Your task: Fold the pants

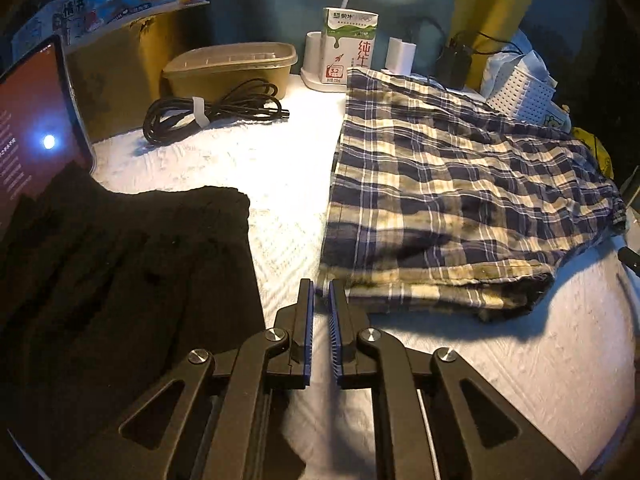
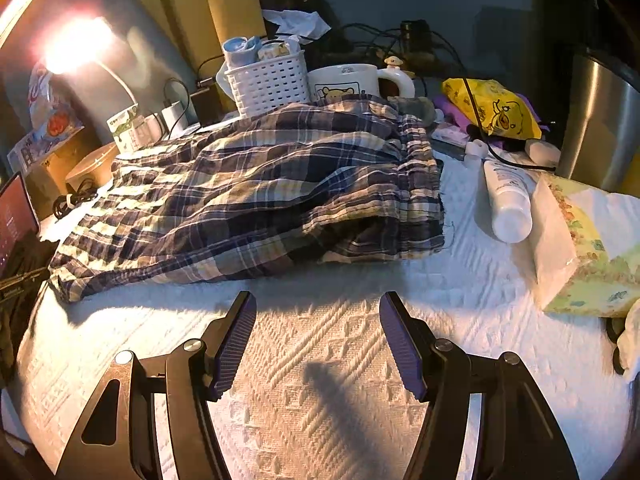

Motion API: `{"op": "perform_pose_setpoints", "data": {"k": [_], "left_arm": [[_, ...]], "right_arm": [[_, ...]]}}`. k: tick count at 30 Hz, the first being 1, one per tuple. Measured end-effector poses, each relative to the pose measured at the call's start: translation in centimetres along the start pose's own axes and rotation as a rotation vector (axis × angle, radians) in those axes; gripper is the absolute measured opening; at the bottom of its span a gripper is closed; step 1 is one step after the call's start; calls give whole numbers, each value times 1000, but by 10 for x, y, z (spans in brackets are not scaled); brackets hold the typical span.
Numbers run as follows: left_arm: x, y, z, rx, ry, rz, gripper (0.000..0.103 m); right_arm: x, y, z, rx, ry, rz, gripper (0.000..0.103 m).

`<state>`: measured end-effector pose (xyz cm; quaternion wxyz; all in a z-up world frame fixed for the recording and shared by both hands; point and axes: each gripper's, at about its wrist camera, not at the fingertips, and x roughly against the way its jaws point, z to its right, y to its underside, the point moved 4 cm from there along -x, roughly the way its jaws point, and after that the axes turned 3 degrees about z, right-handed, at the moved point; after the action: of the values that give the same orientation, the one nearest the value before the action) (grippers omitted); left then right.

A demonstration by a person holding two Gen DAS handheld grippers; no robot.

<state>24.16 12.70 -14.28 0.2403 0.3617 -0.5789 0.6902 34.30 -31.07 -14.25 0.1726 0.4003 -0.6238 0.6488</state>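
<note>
Blue, cream and white plaid pants lie folded lengthwise on a white textured cover. The left gripper sits at their near left hem corner. Its jaws are drawn together to a narrow slit, and I see no cloth between the blue pads. In the right wrist view the same pants stretch from the hem at left to the gathered waistband at right. My right gripper hovers open over the bare cover, just in front of the pants' near edge, with nothing between its fingers.
A black garment lies left of the left gripper, below a lit tablet. Behind are a coiled cable, a lidded tub and a milk carton. A basket, mug, bottle and tissue pack crowd the right.
</note>
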Motion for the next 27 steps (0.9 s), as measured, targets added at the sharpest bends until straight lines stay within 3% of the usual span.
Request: {"op": "perform_pose_setpoints", "data": {"k": [4, 6, 8, 11, 15, 18, 19, 20, 21, 22, 27], "left_arm": [[17, -21, 3, -8, 21, 46, 13], [23, -39, 13, -36, 51, 88, 25], [19, -55, 25, -74, 65, 119, 51], [-2, -65, 38, -111, 81, 80, 53], [-23, -51, 38, -84, 95, -19, 53], [-21, -30, 28, -52, 90, -43, 63], [-17, -25, 25, -45, 83, -42, 71], [-10, -18, 24, -45, 87, -32, 75], [-4, -13, 24, -51, 92, -23, 75], [2, -9, 28, -63, 101, -17, 76], [29, 4, 82, -197, 229, 27, 77]], "right_arm": [[1, -1, 1, 1, -1, 3, 66], [2, -4, 0, -3, -8, 13, 66], [4, -12, -4, 6, -11, 30, 66], [4, -25, -11, 16, -22, 46, 66], [5, -36, -17, 15, -20, 61, 66], [4, -31, -14, 3, -10, 42, 67], [3, -27, -10, -6, -5, 31, 68], [2, -23, -7, -18, 0, 23, 78], [1, -19, -3, -33, 2, 15, 90], [0, -14, 2, -54, 4, 8, 93], [-2, -6, 19, -109, 33, -5, 94]]}}
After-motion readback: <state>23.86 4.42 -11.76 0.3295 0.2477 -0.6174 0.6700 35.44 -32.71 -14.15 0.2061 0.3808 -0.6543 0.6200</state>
